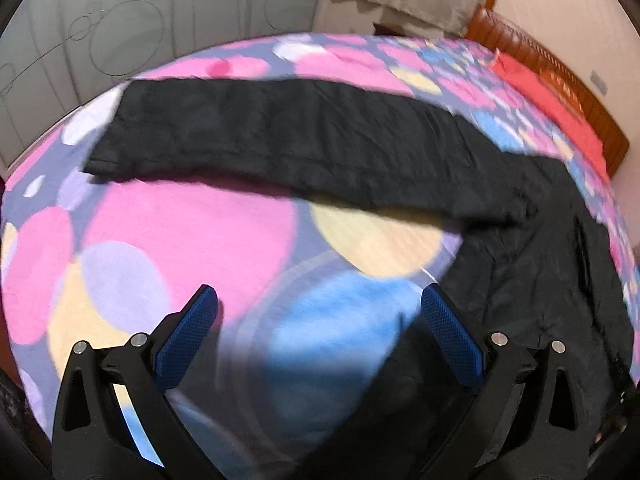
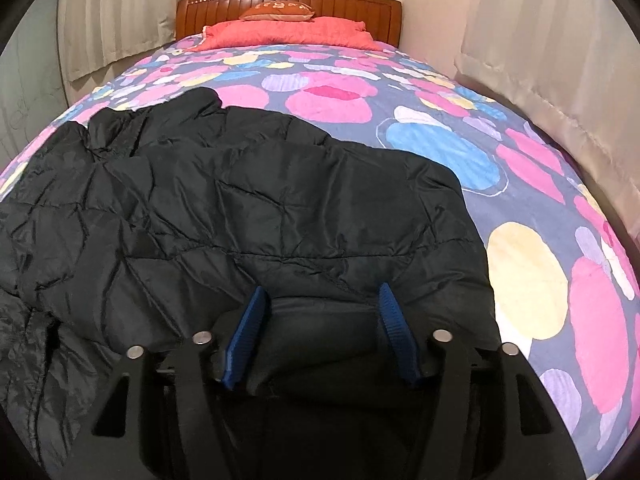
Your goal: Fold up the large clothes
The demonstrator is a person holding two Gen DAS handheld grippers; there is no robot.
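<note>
A black padded jacket (image 2: 248, 216) is lying on a bed with a bedsheet (image 2: 532, 280) that is showing big pink, blue and yellow circles. In the left wrist view, one long sleeve (image 1: 280, 136) of the jacket is stretching flat across the sheet, away from the body of the garment on the right. The left gripper (image 1: 320, 312) is hanging above the bare sheet with its jaws standing wide, and nothing is between its blue pads (image 1: 188, 336). The right gripper (image 2: 322, 304) is pointing down at the near part of the jacket; its jaws are standing apart with a fold of black fabric between them, and the pads are not pressing it. At the far end, a red pillow (image 2: 288, 32) is resting against the wooden headboard (image 2: 288, 4).
</note>
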